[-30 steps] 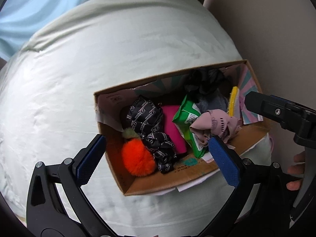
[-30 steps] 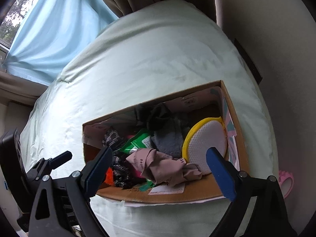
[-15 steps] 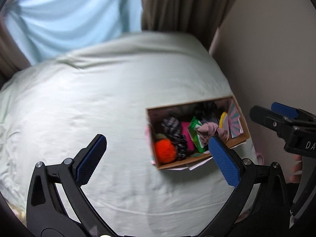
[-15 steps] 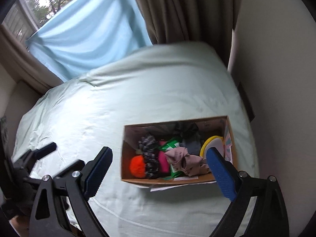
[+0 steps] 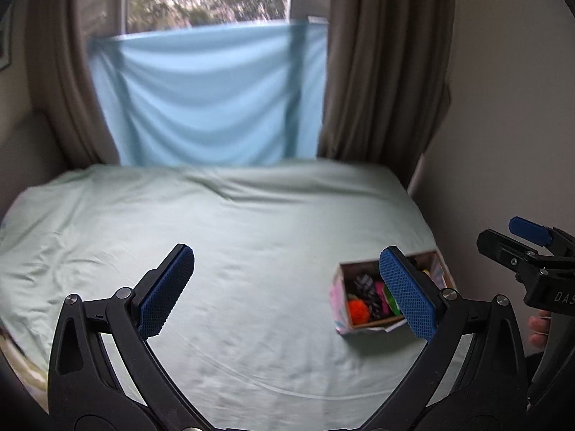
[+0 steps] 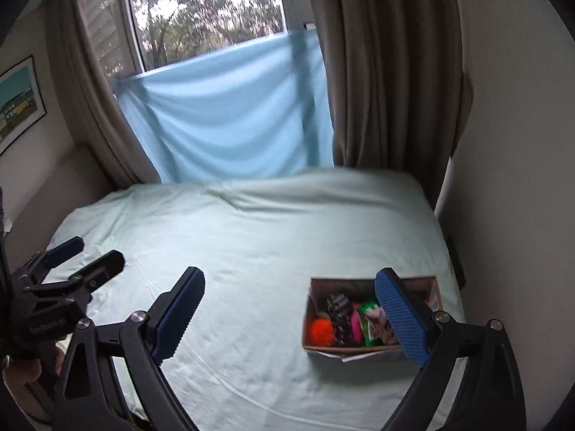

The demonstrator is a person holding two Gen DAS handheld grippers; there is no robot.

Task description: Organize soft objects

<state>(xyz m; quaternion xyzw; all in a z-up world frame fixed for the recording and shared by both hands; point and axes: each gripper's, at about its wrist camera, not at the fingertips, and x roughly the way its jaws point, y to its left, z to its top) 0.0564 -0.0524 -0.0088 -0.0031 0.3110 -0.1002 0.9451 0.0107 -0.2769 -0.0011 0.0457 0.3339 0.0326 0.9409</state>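
A cardboard box (image 5: 339, 300) (image 6: 309, 319) sits on the pale green bed near its right edge. It holds soft things: an orange pompom (image 5: 358, 310) (image 6: 321, 330), a black patterned cloth (image 5: 368, 289) (image 6: 339, 312), a pink item (image 6: 355, 325) and a green packet (image 6: 370, 310). My left gripper (image 5: 287, 294) is open and empty, high above the bed, left of the box. My right gripper (image 6: 289, 318) is open and empty too; its right finger hides part of the box. Each gripper shows at the edge of the other's view.
The bed sheet (image 5: 233, 251) spreads wide to the left of the box. A wall (image 5: 503, 107) runs along the bed's right side. Brown curtains (image 6: 388, 72) and a blue cloth (image 6: 230, 115) hang at the window behind the bed. A framed picture (image 6: 18, 100) hangs on the left wall.
Both grippers have pulled far up and back from the box, which now looks small. The window and curtains have come into view. Both stay open and empty.
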